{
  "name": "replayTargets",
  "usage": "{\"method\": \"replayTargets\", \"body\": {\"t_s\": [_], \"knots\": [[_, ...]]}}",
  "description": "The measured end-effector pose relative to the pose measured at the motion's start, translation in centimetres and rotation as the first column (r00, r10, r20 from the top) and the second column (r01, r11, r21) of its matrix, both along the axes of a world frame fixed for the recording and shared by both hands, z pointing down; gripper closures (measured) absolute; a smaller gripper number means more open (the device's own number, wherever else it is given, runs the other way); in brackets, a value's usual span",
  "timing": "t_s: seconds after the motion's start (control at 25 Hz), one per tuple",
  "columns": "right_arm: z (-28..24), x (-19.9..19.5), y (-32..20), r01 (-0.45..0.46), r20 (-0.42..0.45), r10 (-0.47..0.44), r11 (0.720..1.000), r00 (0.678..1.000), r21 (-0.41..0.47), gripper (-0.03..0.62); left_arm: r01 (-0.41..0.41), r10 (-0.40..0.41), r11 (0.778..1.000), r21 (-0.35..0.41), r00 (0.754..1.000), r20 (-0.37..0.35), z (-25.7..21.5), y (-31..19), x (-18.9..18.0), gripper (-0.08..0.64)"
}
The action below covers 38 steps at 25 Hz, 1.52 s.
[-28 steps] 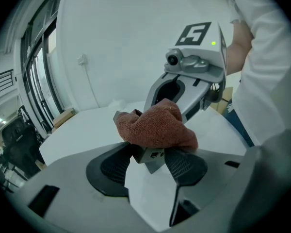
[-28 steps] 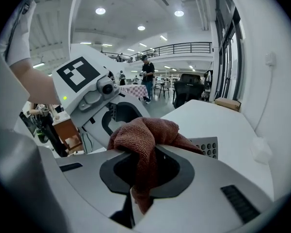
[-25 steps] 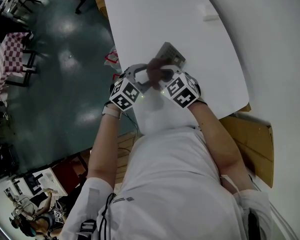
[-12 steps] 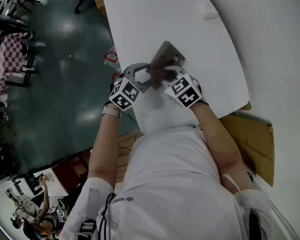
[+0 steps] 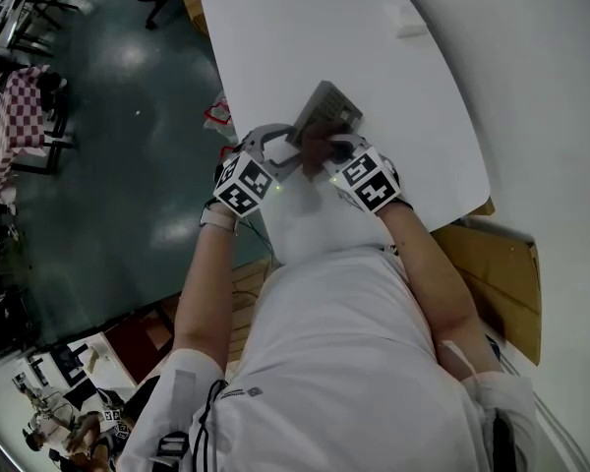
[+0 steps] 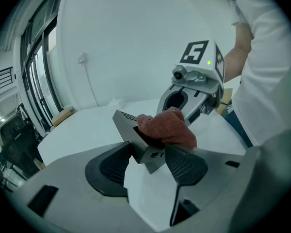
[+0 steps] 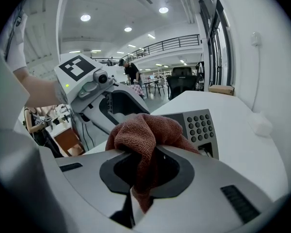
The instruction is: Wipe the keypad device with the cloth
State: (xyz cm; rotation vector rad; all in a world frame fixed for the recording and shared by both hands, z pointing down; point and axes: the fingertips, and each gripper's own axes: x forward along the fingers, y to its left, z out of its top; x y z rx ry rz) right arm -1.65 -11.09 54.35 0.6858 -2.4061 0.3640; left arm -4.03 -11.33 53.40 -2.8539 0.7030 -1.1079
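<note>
Slid slightly lower since a second ago, the cloth [image 7: 144, 130], pinched in the right gripper [image 7: 144, 161], rubs the keypad device [image 5: 329, 104] at frame centre; the left gripper [image 6: 146, 159] clamps its corner. Wiping seems partway; the upper keys remain.

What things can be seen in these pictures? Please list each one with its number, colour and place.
table: one, white, in front of the person
keypad device: one, grey, at the table's near edge
cloth: one, reddish brown, pressed on the keypad device
small block: one, white, on the far part of the table
cardboard: one, brown, beside the table, on the person's right
left gripper: one, grey, shut on a corner of the keypad device
right gripper: one, grey, shut on the cloth
</note>
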Motion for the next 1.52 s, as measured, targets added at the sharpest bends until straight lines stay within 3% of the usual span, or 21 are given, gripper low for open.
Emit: {"method": "replayTargets", "body": {"t_s": [1.08,1.24,1.52], "knots": [[4.3,3.9,1.9,-0.062,-0.059,0.058,0.996,0.997,-0.07,0.538,0.018,-0.018,1.0,0.004,1.0,-0.007,0.0,0.1,0.1,0.342],[5.8,4.9,2.6,-0.069,-0.098,0.061,0.994,0.993,-0.089,0.538,0.031,-0.031,0.999,0.008,1.0,0.002,0.1,0.1,0.0,0.342],[5.9,5.3,2.7,-0.084,-0.091,0.078,0.994,0.993,-0.069,0.538,0.089,-0.089,0.996,0.001,0.996,0.019,0.0,0.1,0.1,0.342]]}}
